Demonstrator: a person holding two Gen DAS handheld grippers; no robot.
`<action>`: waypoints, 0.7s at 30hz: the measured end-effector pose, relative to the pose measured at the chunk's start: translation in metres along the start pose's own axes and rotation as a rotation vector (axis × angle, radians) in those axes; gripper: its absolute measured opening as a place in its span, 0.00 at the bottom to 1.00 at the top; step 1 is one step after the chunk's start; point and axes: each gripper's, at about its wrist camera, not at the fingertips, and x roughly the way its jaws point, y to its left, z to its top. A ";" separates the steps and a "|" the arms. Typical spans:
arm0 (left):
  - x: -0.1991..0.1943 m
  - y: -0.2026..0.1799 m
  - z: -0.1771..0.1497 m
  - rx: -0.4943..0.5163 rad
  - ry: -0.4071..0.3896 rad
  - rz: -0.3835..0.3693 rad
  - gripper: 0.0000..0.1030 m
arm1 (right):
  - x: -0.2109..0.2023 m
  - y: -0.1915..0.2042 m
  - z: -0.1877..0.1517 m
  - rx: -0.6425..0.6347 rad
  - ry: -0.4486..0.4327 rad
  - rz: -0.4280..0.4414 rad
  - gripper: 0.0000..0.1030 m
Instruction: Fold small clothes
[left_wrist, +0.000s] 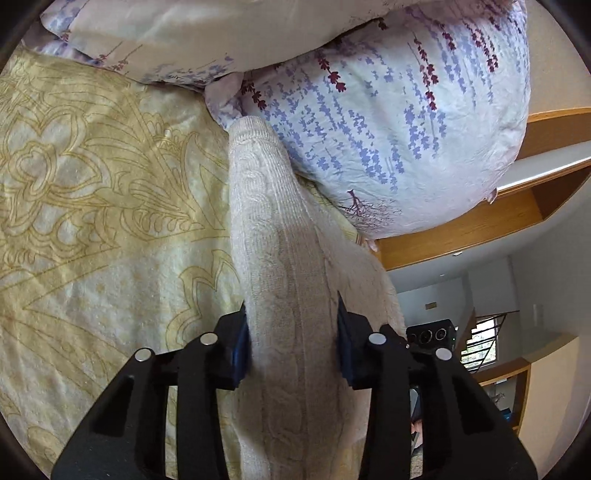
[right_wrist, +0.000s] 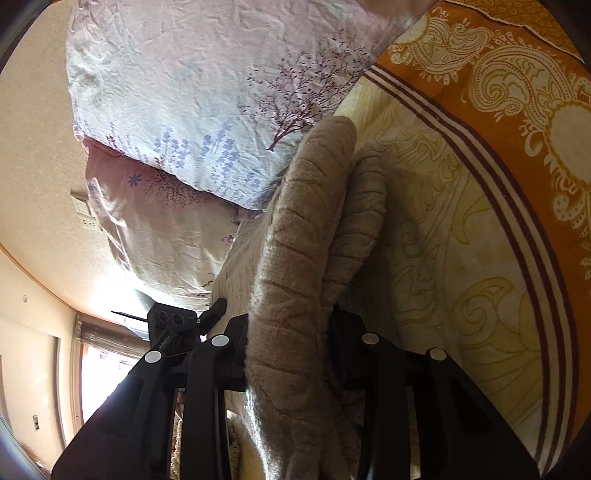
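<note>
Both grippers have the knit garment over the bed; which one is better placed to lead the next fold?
Probably the left gripper: its knit garment hangs as one flat band over the blanket. The right gripper holds bunched, doubled folds.

Left gripper (left_wrist: 293, 339): matte black angular arms with slotted cut-outs, four round silver discs on top, blue pads (left_wrist: 239, 347) inside the fingers; right gripper (right_wrist: 288, 347): same black frame, four pale discs, pads in shadow
</note>
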 end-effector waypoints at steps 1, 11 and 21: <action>-0.005 -0.003 -0.001 0.010 -0.006 -0.012 0.35 | 0.001 0.005 -0.002 -0.007 0.003 0.010 0.31; -0.116 -0.011 -0.015 0.124 -0.102 0.063 0.35 | 0.065 0.071 -0.040 -0.171 0.108 0.036 0.29; -0.145 0.087 -0.008 -0.035 -0.112 0.127 0.40 | 0.118 0.075 -0.071 -0.174 0.112 -0.130 0.32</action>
